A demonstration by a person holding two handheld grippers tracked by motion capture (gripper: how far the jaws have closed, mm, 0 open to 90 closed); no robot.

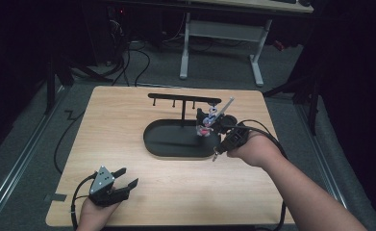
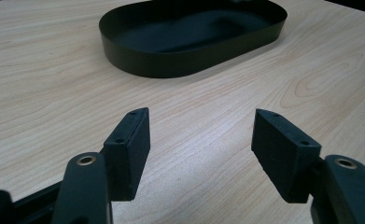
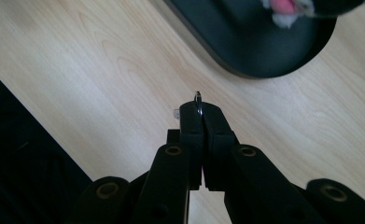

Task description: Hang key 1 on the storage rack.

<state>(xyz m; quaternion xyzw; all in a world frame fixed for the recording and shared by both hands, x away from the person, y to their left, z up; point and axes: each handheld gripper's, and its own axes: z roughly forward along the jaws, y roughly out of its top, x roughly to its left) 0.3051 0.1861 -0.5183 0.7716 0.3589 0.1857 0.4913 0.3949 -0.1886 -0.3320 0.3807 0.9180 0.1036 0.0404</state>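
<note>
The right claw (image 3: 199, 109) is clamped on a thin metal ring (image 3: 198, 97) (a small pink and white object (image 1: 205, 129) hangs below it) over the black oval tray (image 1: 166, 144), while the left claw (image 2: 201, 144) rests apart, empty, on the tabletop (image 1: 123, 120).

Left gripper view. The left gripper (image 2: 201, 154) rises from the bottom edge with its two black jaws standing wide apart and nothing between them, each pad (image 2: 129, 151) a flat block with two small holes on its upper face and a brass-ringed pivot behind it. Beyond the jaws lies the pale wooden table (image 2: 45, 88), its grain running across the surface, and farther off on it rests a black oval tray (image 2: 171, 58) with a low upright wall and a dark, bare floor.
</note>
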